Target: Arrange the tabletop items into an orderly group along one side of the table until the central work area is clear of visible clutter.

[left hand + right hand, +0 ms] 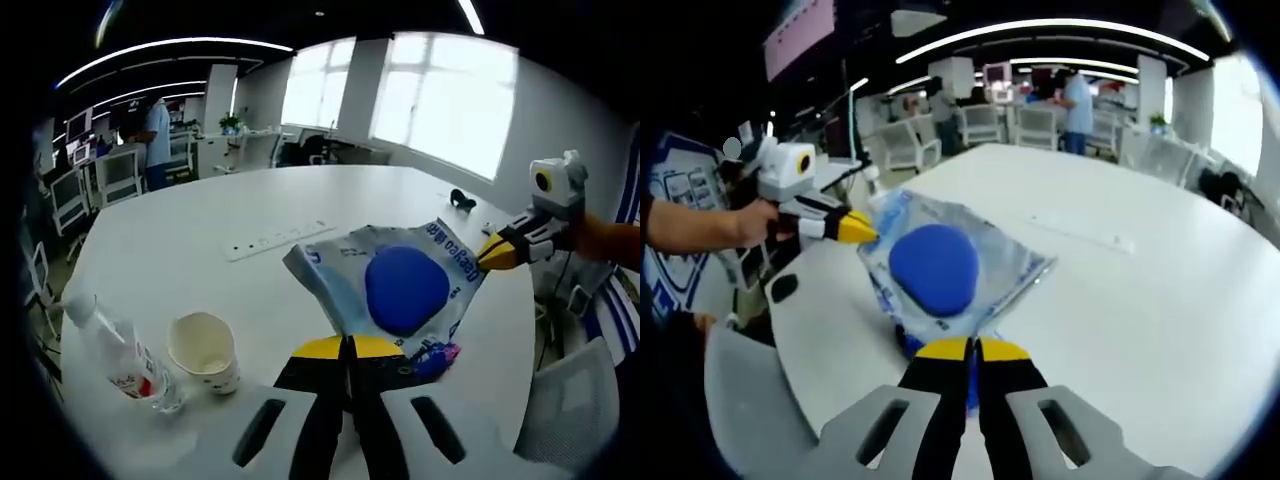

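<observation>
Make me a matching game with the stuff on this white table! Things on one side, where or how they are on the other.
Things:
1. clear plastic water bottle with a red label
2. white paper cup
3. shiny plastic bag with a big blue oval
4. long white power strip

Places or states:
A. held at two ends by both pairs of gripper fingers
B. lying on its side, near the table's edge
C. lying flat on the table beyond the bag
D. standing upright and open, beside the bottle

Pairs: 1-B, 2-D, 3-A, 4-C
</observation>
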